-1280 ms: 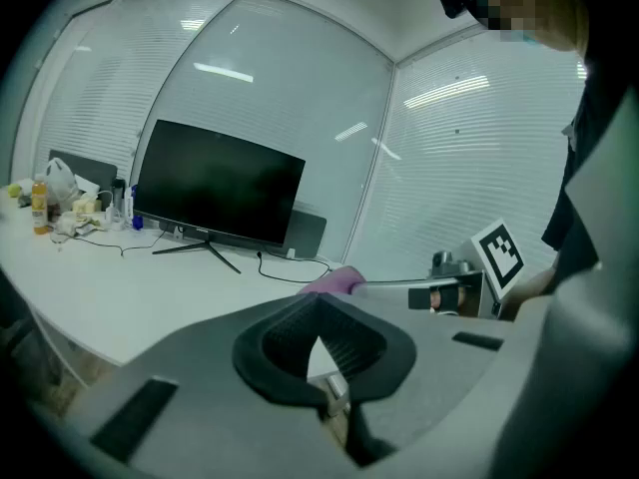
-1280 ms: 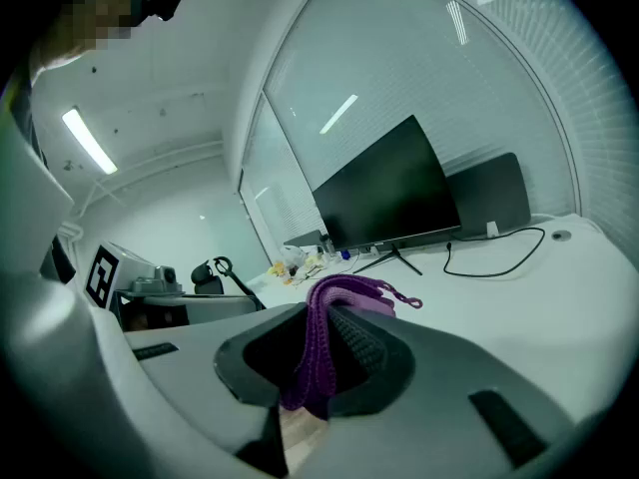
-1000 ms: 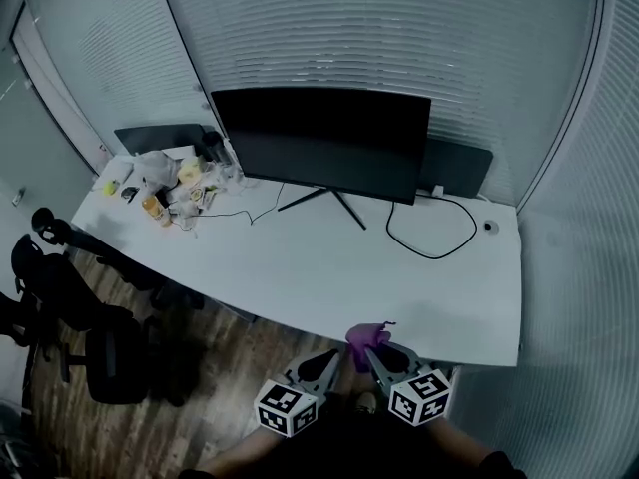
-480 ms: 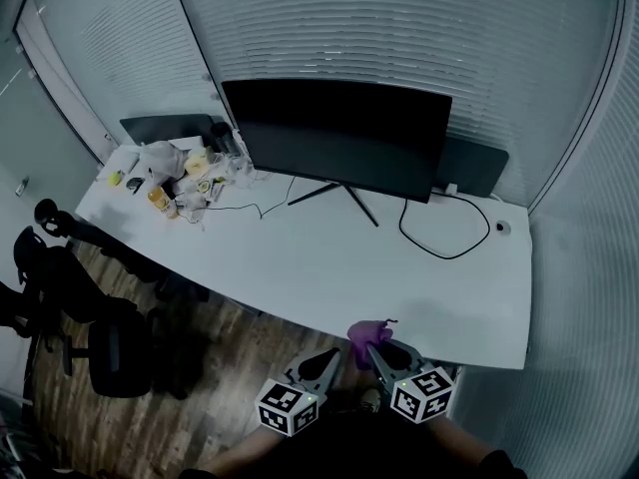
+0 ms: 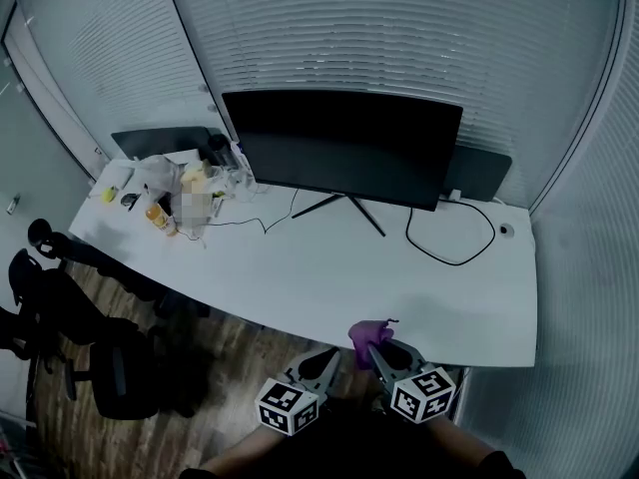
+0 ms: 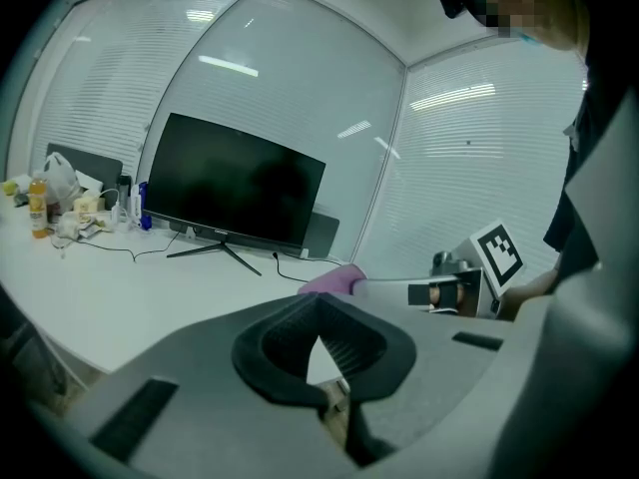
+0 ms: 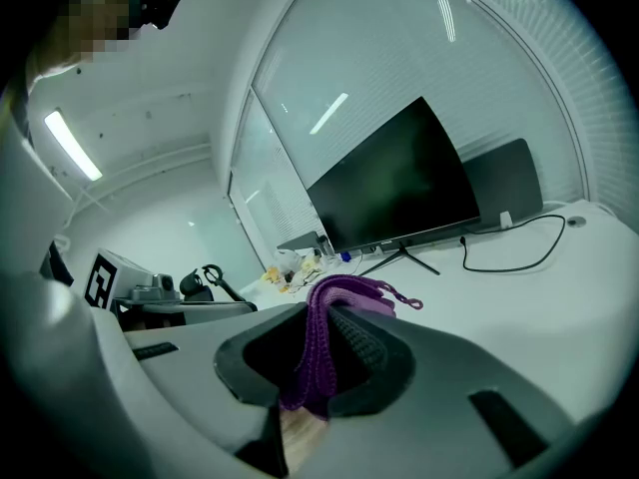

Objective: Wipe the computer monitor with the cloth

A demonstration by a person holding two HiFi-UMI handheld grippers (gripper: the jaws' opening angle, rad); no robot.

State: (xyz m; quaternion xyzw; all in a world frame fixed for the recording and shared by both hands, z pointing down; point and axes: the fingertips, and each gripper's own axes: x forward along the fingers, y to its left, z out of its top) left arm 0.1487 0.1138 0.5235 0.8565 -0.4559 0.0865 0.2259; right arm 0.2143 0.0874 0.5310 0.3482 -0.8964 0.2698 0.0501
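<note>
Near desk edge [image 5: 300, 305], right gripper [image 5: 373, 349] pinching purple cloth [image 5: 365, 332]; left gripper [image 5: 330, 357] closed

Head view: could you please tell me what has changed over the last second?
The monitor and desk slid slightly rightward in the frame and look a little larger, so the camera seems to have shifted, not the things. Nothing was taken or released: the right gripper keeps its tongs shut on the purple cloth, and the left gripper stays shut and empty.
</note>
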